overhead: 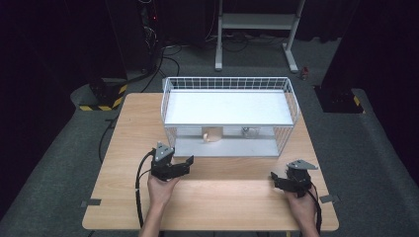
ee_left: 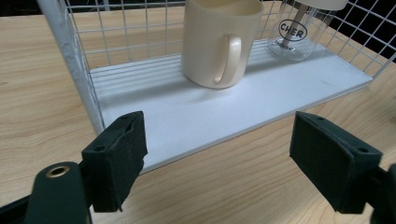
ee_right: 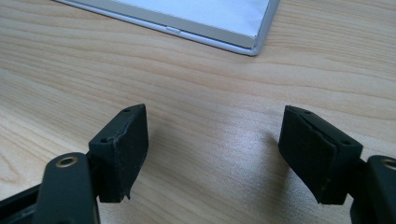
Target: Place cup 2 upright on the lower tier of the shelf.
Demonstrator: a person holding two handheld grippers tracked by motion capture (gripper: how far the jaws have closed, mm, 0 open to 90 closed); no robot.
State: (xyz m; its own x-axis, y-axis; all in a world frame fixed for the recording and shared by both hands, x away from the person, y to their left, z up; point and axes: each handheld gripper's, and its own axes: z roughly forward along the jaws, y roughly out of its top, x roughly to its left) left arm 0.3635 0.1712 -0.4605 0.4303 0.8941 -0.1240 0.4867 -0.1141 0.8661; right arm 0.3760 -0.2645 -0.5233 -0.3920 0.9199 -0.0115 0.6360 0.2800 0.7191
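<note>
Wooden desk (overhead: 222, 197) carrying a white wire rack (overhead: 230, 116) toward its far edge, whose lower shelf holds a cream mug (ee_left: 219, 42) straight ahead of the nearer left gripper (overhead: 184, 165), jaws released and empty like those of the right gripper (overhead: 277, 180).

Cream mug (ee_left: 219, 44) upright on rack's lower shelf, handle facing front — clear jar (ee_left: 295, 37) just beside.

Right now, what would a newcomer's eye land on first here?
The white wire rack at the middle of the wooden table, with a cream mug and a clear glass jar on its lower shelf. Both grippers, left gripper and right gripper, rest open before it.
</note>
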